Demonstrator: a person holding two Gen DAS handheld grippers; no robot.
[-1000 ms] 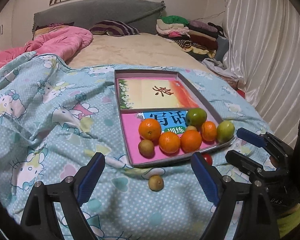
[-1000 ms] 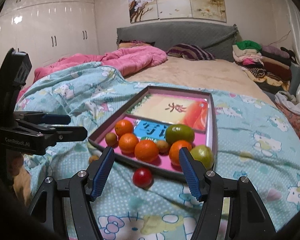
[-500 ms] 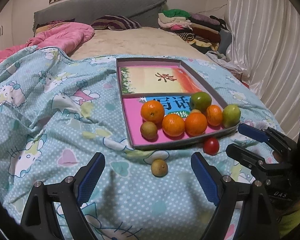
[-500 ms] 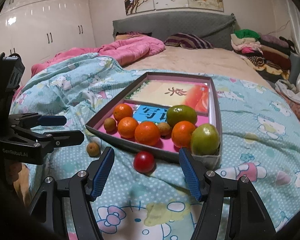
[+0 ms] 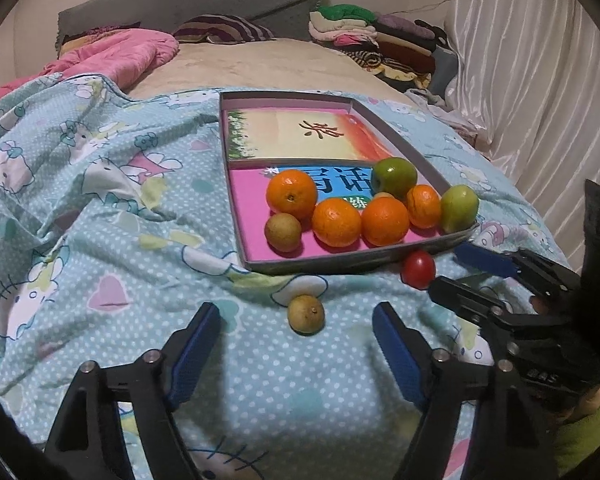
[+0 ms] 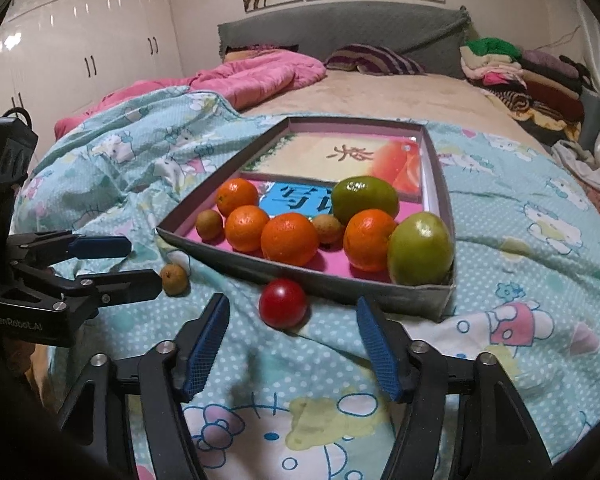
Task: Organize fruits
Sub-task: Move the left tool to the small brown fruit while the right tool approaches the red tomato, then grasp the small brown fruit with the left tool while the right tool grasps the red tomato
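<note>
A grey shallow box (image 5: 236, 216) (image 6: 364, 288) lies on the blue quilt and holds several oranges, two green fruits and small brown fruits at its near end. A small brown fruit (image 5: 306, 314) (image 6: 175, 279) lies loose on the quilt just in front of my open left gripper (image 5: 296, 340). A red tomato (image 6: 283, 303) (image 5: 419, 269) lies loose by the box's near edge, just ahead of my open right gripper (image 6: 292, 336). Both grippers are empty.
The blue Hello Kitty quilt (image 5: 100, 208) is wrinkled at the left. A pink duvet (image 6: 256, 80) and pillows lie at the headboard. Folded clothes (image 5: 372, 40) are stacked at the back right. A white curtain (image 5: 540, 80) hangs on the right.
Both grippers have moved forward and lower toward the fruit. The brown fruit now sits close between the left fingers' line, the tomato close ahead of the right fingers. Both stay open.
</note>
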